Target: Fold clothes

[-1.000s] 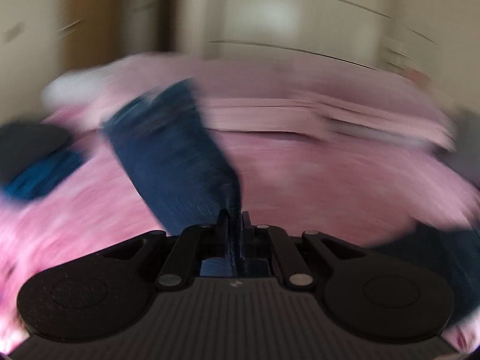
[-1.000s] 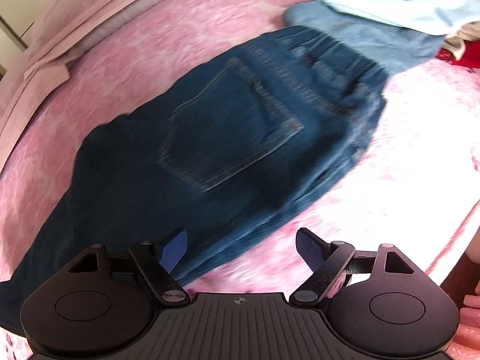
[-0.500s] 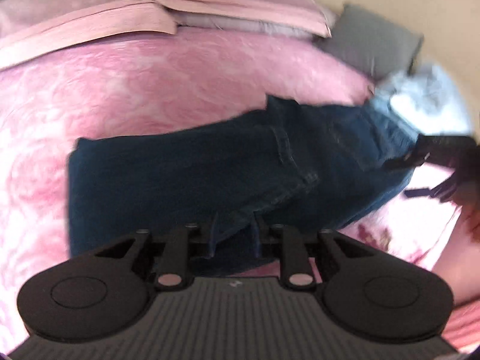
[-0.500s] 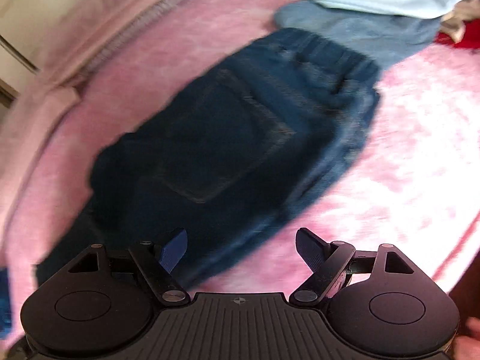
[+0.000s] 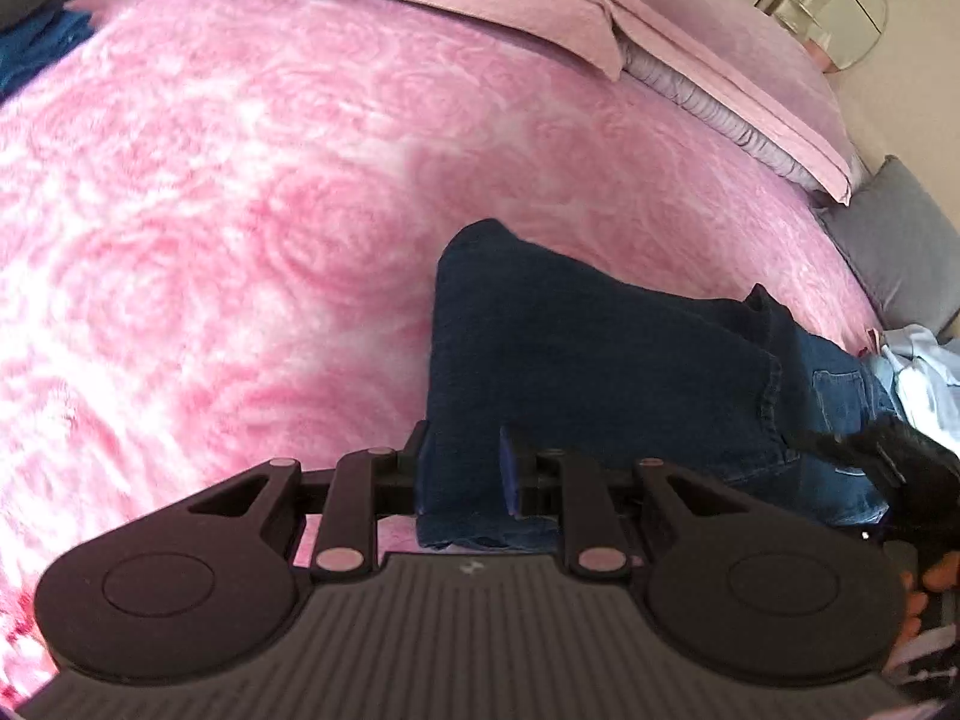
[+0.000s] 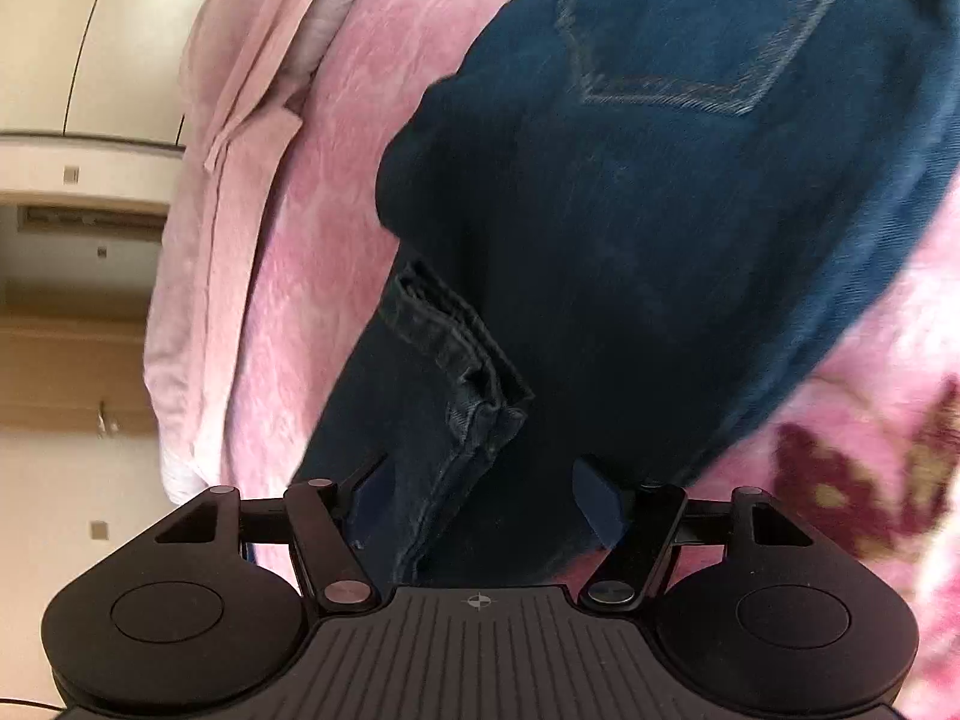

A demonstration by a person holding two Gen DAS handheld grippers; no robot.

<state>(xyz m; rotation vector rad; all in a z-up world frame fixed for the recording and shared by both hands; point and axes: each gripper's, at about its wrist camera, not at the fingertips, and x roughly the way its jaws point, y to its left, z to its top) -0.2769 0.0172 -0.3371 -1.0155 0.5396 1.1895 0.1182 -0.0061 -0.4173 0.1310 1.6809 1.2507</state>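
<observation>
A pair of dark blue jeans point(image 5: 600, 360) lies folded over on a pink bed cover point(image 5: 210, 210). In the left wrist view my left gripper point(image 5: 462, 468) is open, its fingers standing either side of the near edge of the folded jeans. In the right wrist view the jeans point(image 6: 660, 210) fill the middle, back pocket up, with a leg hem point(image 6: 468, 354) lying on top. My right gripper point(image 6: 480, 492) is open wide and sits low over the denim. The right gripper also shows in the left wrist view point(image 5: 900, 468) at the far right.
Pink pillows point(image 5: 690, 42) line the head of the bed, with a grey cushion point(image 5: 900, 240) beside them. Light blue clothes point(image 5: 924, 378) lie past the jeans at the right. A dark blue garment point(image 5: 36, 48) lies at the far left. White cupboards point(image 6: 78, 60) stand beyond the bed.
My left gripper carried the jeans leg across to the upper part and let go, going from shut to open. My right gripper moved down close to the jeans and stayed open.
</observation>
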